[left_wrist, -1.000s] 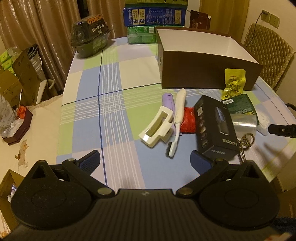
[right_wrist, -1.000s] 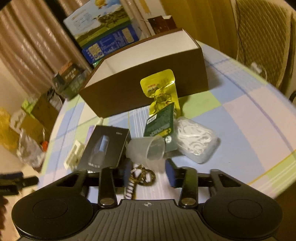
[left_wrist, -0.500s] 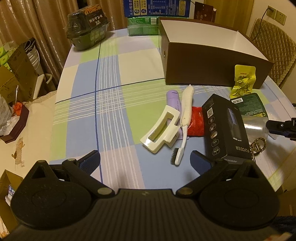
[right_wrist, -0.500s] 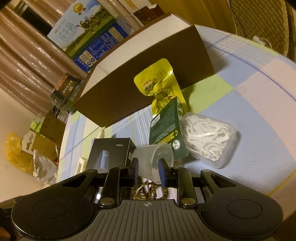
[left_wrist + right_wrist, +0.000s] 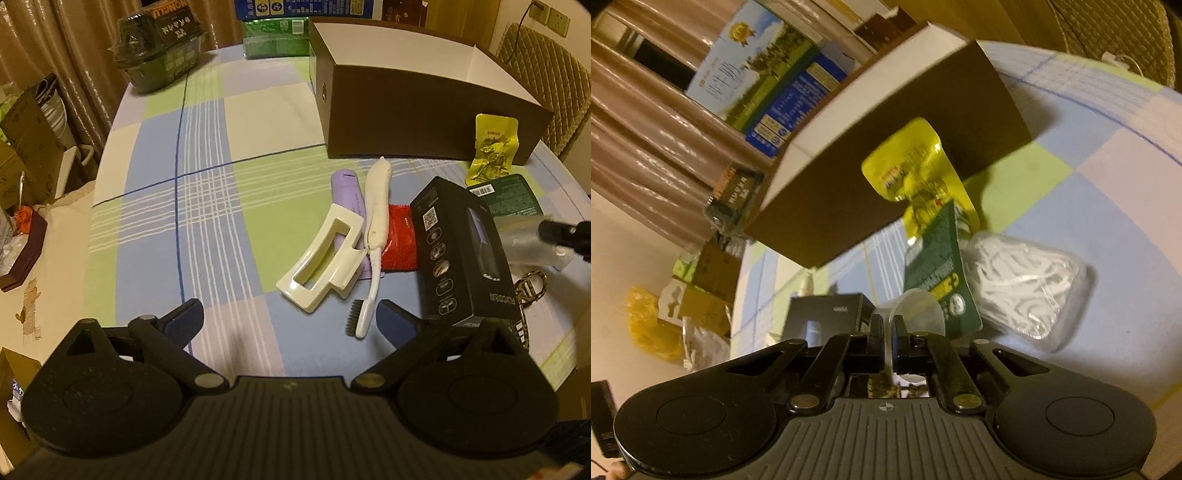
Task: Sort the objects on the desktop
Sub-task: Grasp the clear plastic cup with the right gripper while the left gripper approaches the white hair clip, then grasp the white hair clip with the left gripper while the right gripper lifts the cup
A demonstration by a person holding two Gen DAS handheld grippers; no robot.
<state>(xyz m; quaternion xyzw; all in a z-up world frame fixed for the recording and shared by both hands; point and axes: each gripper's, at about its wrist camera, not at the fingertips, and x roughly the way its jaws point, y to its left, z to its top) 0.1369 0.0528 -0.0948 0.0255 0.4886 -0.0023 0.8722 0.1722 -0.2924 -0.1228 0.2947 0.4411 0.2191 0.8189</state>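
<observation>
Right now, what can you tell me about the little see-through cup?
The little plastic cup is cloudy-clear, thin and looks empty. It lies tipped over, open mouth facing the camera. The right gripper is pinching its rim between nearly shut fingers. It sits against the green packet, between the black box and the tub of white floss picks. Whether it touches the tablecloth is unclear.

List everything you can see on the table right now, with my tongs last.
storage box: 1, brown, white inside, far side
hair clip: 1, cream, centre
toothbrush: 1, white, beside clip
tube: 1, lilac, under clip
black carton: 1, right of toothbrush
yellow sachet: 1, against box
green packet: 1, below sachet
floss picks case: 1, clear, right
clear cup: 1, in right tongs
left tongs: open, empty
right tongs: closed on cup
</observation>
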